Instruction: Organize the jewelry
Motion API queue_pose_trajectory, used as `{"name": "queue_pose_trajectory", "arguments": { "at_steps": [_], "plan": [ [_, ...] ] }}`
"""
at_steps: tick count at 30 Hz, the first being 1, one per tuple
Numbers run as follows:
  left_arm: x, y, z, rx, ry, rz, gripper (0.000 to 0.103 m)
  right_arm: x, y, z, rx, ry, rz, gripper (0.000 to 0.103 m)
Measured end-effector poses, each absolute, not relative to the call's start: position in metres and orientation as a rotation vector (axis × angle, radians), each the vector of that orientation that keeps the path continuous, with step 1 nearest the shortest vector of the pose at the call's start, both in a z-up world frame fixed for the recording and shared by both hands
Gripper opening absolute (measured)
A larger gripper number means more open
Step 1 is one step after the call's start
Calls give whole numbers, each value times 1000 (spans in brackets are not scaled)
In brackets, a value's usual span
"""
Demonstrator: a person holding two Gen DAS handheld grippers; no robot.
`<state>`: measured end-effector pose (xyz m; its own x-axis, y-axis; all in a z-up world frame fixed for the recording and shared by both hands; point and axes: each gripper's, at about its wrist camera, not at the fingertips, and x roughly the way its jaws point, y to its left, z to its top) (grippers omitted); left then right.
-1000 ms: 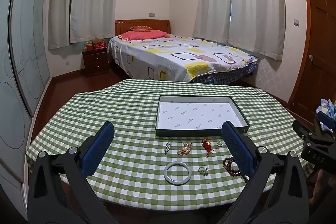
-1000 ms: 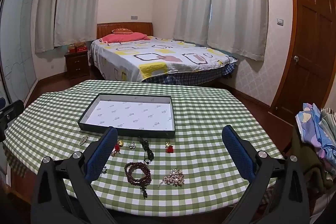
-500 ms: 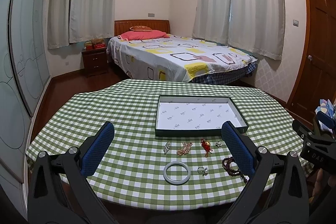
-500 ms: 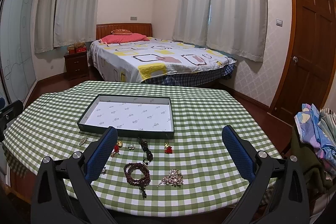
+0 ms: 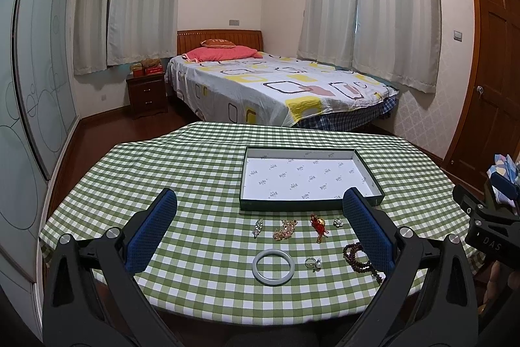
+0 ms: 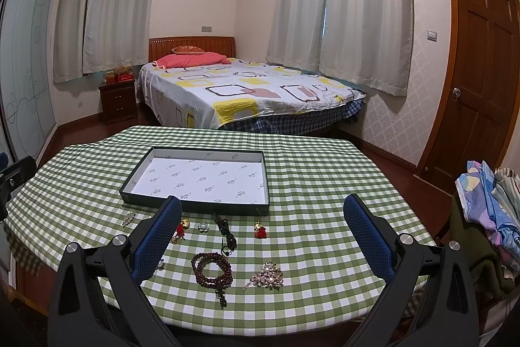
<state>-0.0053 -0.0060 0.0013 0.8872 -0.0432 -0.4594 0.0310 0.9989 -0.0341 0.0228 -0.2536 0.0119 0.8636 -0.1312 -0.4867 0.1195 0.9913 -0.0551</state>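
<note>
A shallow dark green box (image 5: 312, 204) with a white lining lies open on the green checked table; it also shows in the right wrist view (image 6: 195, 206). In front of it lie small jewelry pieces: a pale bangle (image 5: 273, 262), a gold brooch (image 5: 285, 229), a red charm (image 5: 318, 224), a dark bead bracelet (image 6: 212, 269) and a pearl brooch (image 6: 267, 274). My left gripper (image 5: 260, 233) is open and empty above the near table edge. My right gripper (image 6: 260, 236) is open and empty, also at the near edge.
The round table (image 5: 162, 171) has a green checked cloth. Behind it stand a bed (image 5: 276, 86) and a nightstand (image 5: 147, 96). A wooden door (image 6: 471, 80) is at the right. Folded clothes (image 6: 490, 204) lie at the right edge.
Both grippers have shifted only slightly; the views rise a little. Nothing on the table has moved.
</note>
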Motion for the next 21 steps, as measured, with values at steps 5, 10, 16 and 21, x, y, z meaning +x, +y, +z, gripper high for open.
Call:
{"name": "queue_pose_trajectory", "arguments": {
  "at_steps": [5,10,16,21],
  "plan": [
    [-6,-4,0,-29,480,-39,100,23,-254,12,-24,511,-131,97],
    [-6,-3,-2,-32,482,-39,100,23,-254,11,-24,510,-132,97],
    [-5,-3,-1,-33,482,-40,100,23,-254,12,-24,510,-131,97],
    [-6,-3,-2,-34,483,-39,100,23,-254,12,-23,509,-131,97]
  ]
}}
